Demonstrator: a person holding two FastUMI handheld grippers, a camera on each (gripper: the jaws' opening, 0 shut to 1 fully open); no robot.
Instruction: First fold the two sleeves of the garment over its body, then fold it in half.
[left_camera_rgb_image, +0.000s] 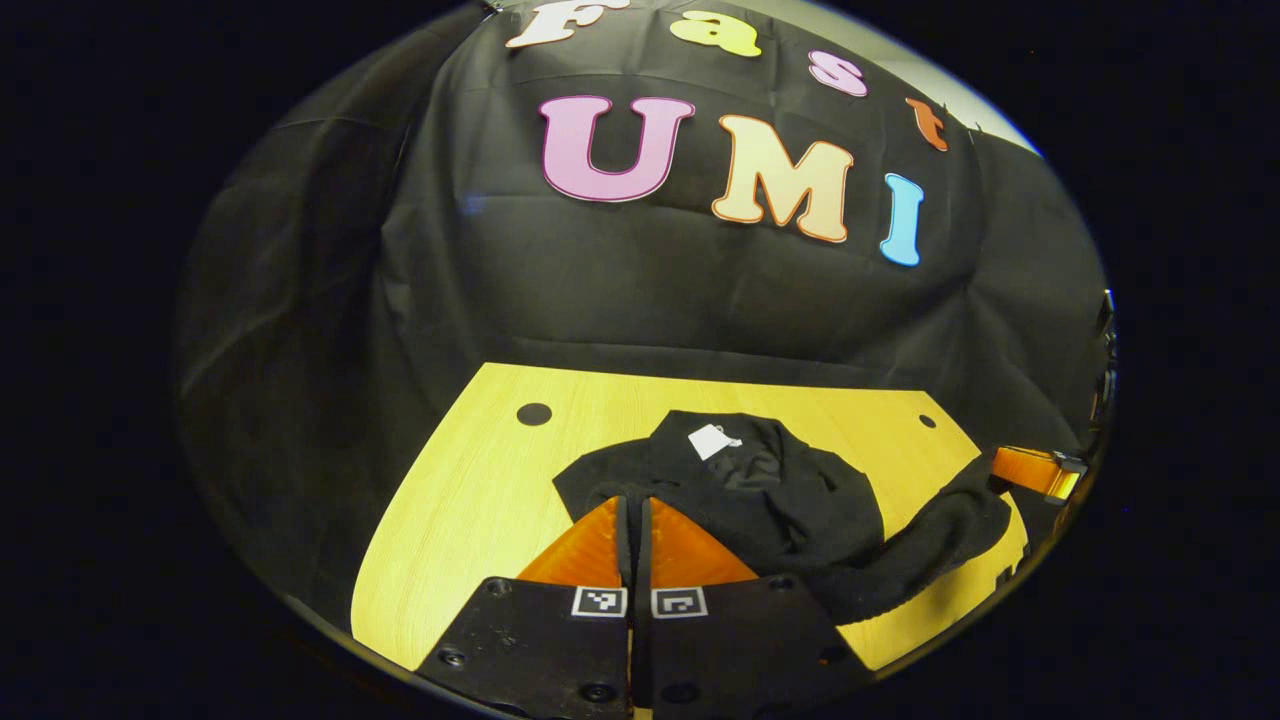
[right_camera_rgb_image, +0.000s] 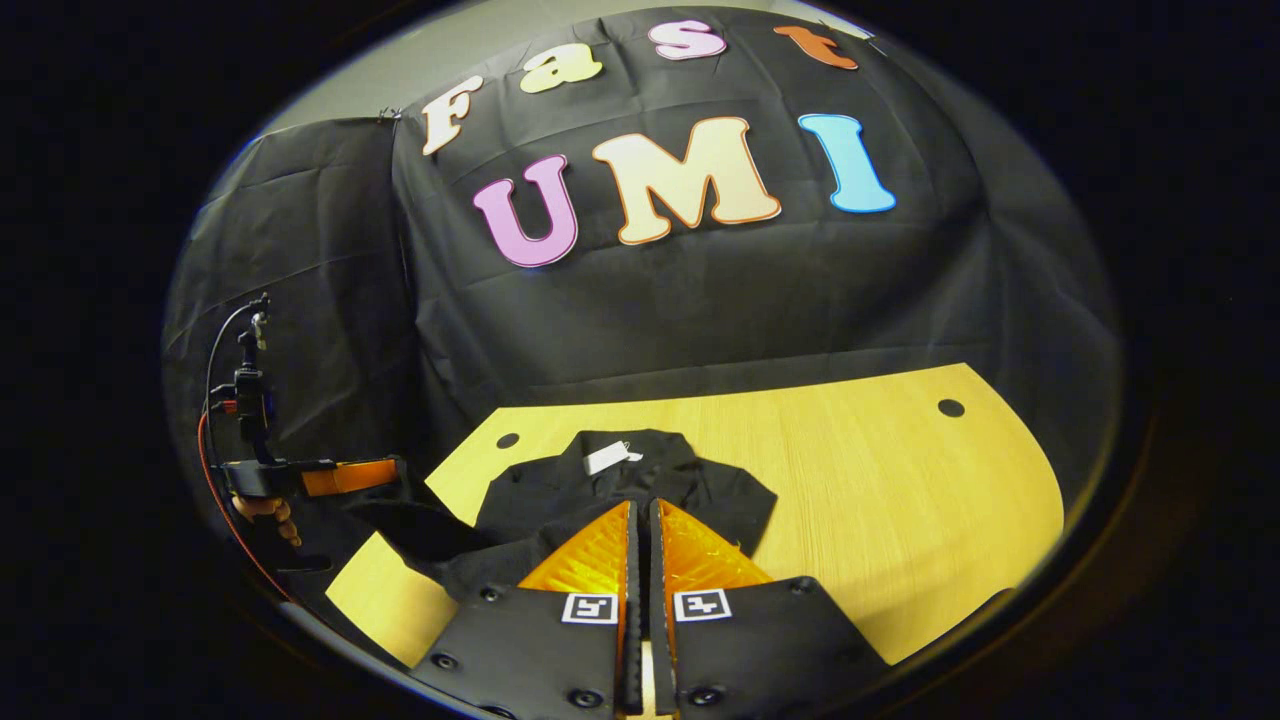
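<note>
Black garment (left_camera_rgb_image: 760, 490) lies on the wooden table (left_camera_rgb_image: 470, 490), collar and white tag (left_camera_rgb_image: 712, 440) toward the black-cloth back wall (left_camera_rgb_image: 640, 290), long axis running near-to-far. One sleeve (left_camera_rgb_image: 925, 545) trails toward the table's edge. Left gripper (left_camera_rgb_image: 635, 520) clenched, fingers together; right gripper (right_camera_rgb_image: 641, 525) likewise. Whether either pinches cloth: cannot tell.

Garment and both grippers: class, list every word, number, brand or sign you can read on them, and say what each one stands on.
White tag at the collar of the black garment: any print is too small to read.
Square markers on the left gripper: coded patterns, no words or numbers.
Square markers on the right gripper: the same, nothing to read.
So no legible text here.
</note>
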